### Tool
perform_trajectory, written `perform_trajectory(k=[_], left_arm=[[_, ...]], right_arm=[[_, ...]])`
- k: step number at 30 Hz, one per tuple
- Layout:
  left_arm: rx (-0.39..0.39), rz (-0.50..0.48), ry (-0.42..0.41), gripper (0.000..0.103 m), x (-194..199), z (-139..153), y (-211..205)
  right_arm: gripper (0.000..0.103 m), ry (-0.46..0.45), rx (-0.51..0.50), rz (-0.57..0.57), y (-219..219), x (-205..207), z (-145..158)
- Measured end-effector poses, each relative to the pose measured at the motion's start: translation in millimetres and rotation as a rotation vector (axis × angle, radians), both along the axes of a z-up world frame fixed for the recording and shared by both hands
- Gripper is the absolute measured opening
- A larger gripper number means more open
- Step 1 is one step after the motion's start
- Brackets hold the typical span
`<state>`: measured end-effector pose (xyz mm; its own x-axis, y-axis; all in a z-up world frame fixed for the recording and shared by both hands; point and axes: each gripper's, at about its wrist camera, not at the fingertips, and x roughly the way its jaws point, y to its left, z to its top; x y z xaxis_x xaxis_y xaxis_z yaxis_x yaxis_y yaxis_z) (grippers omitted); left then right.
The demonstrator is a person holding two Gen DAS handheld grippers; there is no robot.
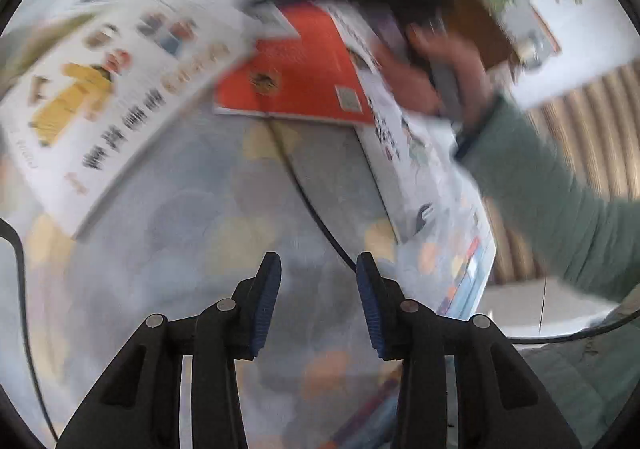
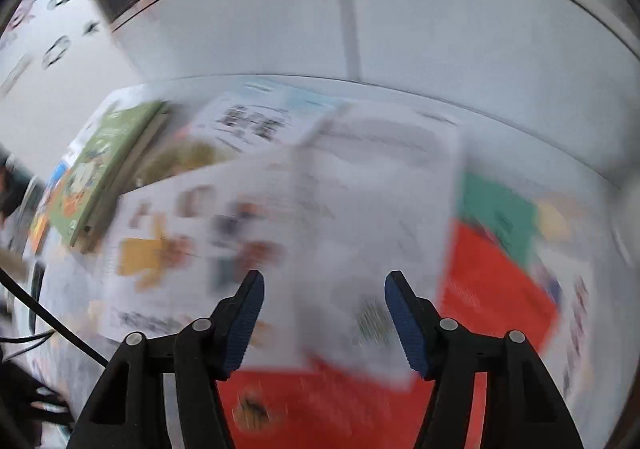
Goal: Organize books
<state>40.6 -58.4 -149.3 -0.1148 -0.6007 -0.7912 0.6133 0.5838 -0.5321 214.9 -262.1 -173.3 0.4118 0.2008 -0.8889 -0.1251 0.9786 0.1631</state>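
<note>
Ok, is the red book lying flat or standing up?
Lying flat: the red book rests cover-up on the patterned mat, partly under other books.

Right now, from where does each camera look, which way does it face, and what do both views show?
Left wrist: sits on the left gripper, faces down at a patterned mat with books; open empty jaws, the person's other hand and green sleeve show.
Right wrist: sits on the right gripper, faces down at overlapping books before a white wall; only its open jaws show.
Shared: the red book and the white picture book.
</note>
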Motion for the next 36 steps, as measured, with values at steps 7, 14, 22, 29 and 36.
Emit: perform_trajectory(k=[7,14,22,29,36], left_arm=[[0.245,0.380,-0.303,0.038,144,15,29],[0.578,0.365,-0.369,0.038,239,-36,6],[0.338,0.050,0.029,0.042,136,-37,1],[0.372,0.169,-0.160,0.041,84,-35,25],[0.375,0.318,-0.301,0.044,182,-14,10]], right_arm=[[0.062,0.024,0.306,-0.161,0,-109,13],[0.063,0.107,0.301,-0.156,60,-159,-18],[0.063,0.127,0.370,-0.266,28,-177,-29],[0.063,0.175,0.445,-0.265,22,-179,-42],[0.063,0.123,0.397,-0.194,49,-176,-28]])
